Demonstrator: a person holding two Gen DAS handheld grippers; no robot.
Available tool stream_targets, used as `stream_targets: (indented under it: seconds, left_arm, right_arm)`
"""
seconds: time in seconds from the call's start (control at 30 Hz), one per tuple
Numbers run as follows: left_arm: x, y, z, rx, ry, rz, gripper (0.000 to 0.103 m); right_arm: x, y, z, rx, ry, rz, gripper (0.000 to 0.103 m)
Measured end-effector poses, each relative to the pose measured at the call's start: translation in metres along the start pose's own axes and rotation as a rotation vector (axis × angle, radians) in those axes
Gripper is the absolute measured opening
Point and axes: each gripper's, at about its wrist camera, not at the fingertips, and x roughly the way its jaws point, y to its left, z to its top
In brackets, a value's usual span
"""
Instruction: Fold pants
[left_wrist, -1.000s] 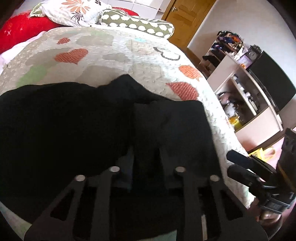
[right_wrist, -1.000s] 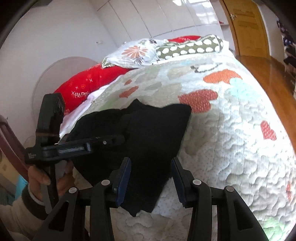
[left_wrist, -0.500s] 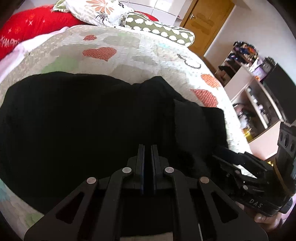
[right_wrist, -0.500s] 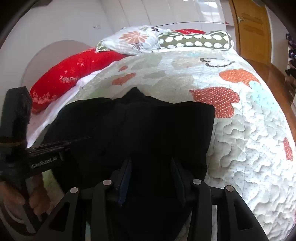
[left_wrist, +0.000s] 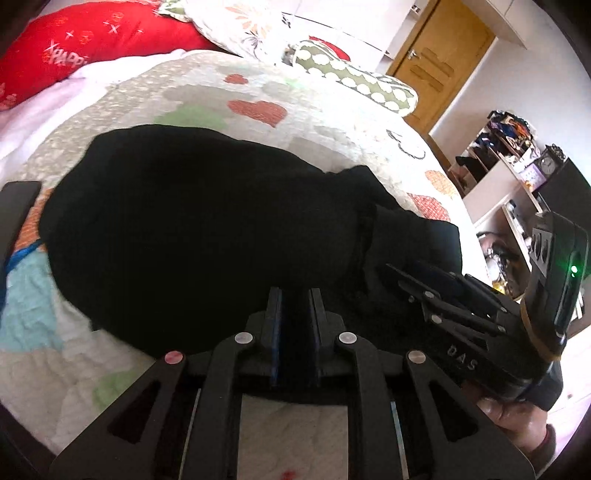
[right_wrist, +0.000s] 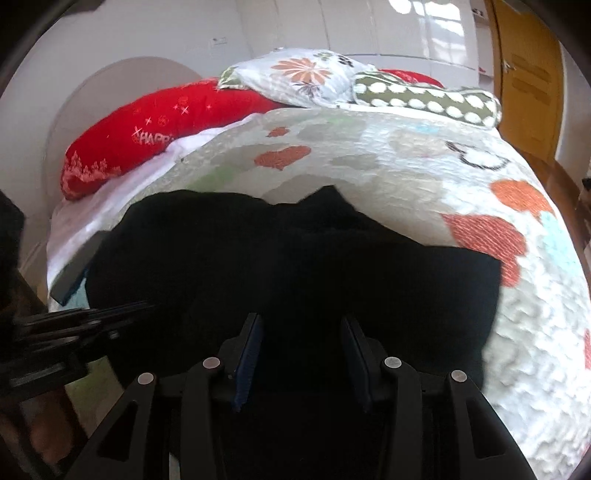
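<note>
- The left claw (left_wrist: 295, 314) has its fingers drawn close together with only a narrow slot between them, and black cloth runs up into that slot; it looks pinched on the near edge of the pants, though black on black makes the nip itself hard to read.
- The right claw (right_wrist: 301, 354) has its fingers well apart, straddling the near hem of the same garment; cloth lies between them, but nothing shows them pressing on it.
- The black pants (left_wrist: 207, 229) lie spread on the bed's quilt (left_wrist: 332, 122), at the near end of the bed, the bulk of them to the left and a narrower squared-off part reaching right (right_wrist: 443, 295).
- In the left wrist view the right claw comes in from the right, low over that narrower part.
- Judged from the soft rumples along the far edge, the fabric is light, limp and not slippery; it will sag and drag rather than hold a line.
- The likely best hold is at two spots on the near edge, set apart, so the fold lifts evenly and does not bunch in the middle.
- The quilted cover may grip the cloth, so lifting clear before carrying over should help.
- Far off lie a red pillow (right_wrist: 155, 136) and a dotted green bolster (right_wrist: 424, 98).
</note>
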Motion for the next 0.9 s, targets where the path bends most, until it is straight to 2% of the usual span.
stream_targets:
  seconds: [0.03,0.07,0.1,0.13,0.17,0.27,0.43,0.57,0.73,0.9]
  left_arm:
    - [-0.003,0.003,-0.001,0.000,-0.008,0.008,0.017]
    - [-0.005,0.005,-0.001,-0.001,-0.016,0.014,0.033]
    - [-0.008,0.008,0.000,-0.006,-0.026,0.016,0.044]
    - [-0.012,0.012,-0.001,-0.020,-0.043,0.013,0.062]
    - [-0.014,0.015,0.000,-0.033,-0.058,0.007,0.065]
    - [-0.020,0.025,0.001,-0.057,-0.071,0.004,0.065]
    - [-0.028,0.036,0.002,-0.083,-0.085,0.014,0.065]
    - [-0.034,0.047,0.000,-0.105,-0.090,0.020,0.065]
    - [-0.044,0.073,-0.006,-0.181,-0.110,-0.019,0.065]
    - [-0.052,0.105,-0.018,-0.304,-0.138,-0.050,0.070]
  right_arm:
    - [0.002,0.002,0.002,0.003,0.004,-0.002,0.043]
    - [0.000,0.003,0.004,0.009,0.017,-0.005,0.043]
    - [-0.003,0.003,0.006,0.009,0.023,-0.001,0.043]
    - [-0.007,0.004,0.009,0.006,0.022,0.005,0.043]
    - [-0.012,0.006,0.010,0.002,0.014,0.006,0.043]
    - [-0.022,0.014,0.013,-0.017,-0.008,0.013,0.043]
    - [-0.002,0.026,0.006,-0.034,0.054,0.015,0.043]
    - [0.000,0.029,0.009,-0.026,0.063,-0.002,0.044]
    - [-0.011,0.043,0.030,-0.038,0.016,0.050,0.045]
    - [0.006,0.079,0.056,-0.092,0.022,0.129,0.049]
